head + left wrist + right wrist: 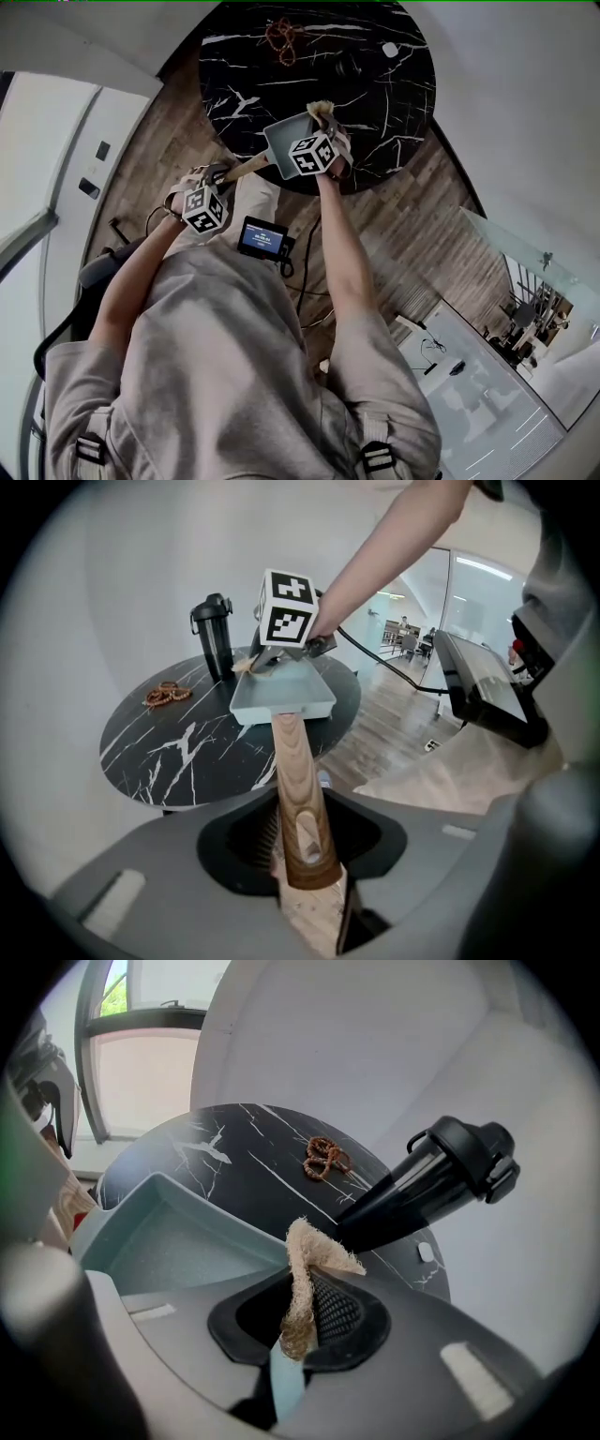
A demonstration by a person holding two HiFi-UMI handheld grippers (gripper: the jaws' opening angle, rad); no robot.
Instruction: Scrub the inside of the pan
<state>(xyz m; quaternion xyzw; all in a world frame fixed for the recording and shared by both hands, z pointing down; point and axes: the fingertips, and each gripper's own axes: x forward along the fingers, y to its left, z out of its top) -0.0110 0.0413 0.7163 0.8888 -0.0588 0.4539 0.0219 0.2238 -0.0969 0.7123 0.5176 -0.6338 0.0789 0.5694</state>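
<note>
The left hand-held gripper (pixel 305 853) clamped the wooden handle (pixel 294 761), steadying the pan (pixel 281 700) at the tabletop's (pixel 375 75) near edge, while the right hand-held gripper (pixel 302 1324) pinched a cloth (pixel 306 1262) over it, ready to scrub.

From your head view the marker cube (pixel 314 153) on your right gripper (pixel 325 124) covered part of the pan (pixel 284 134), and the white speck (pixel 390 50) on the table (pixel 234 84) was too small to identify.
</note>
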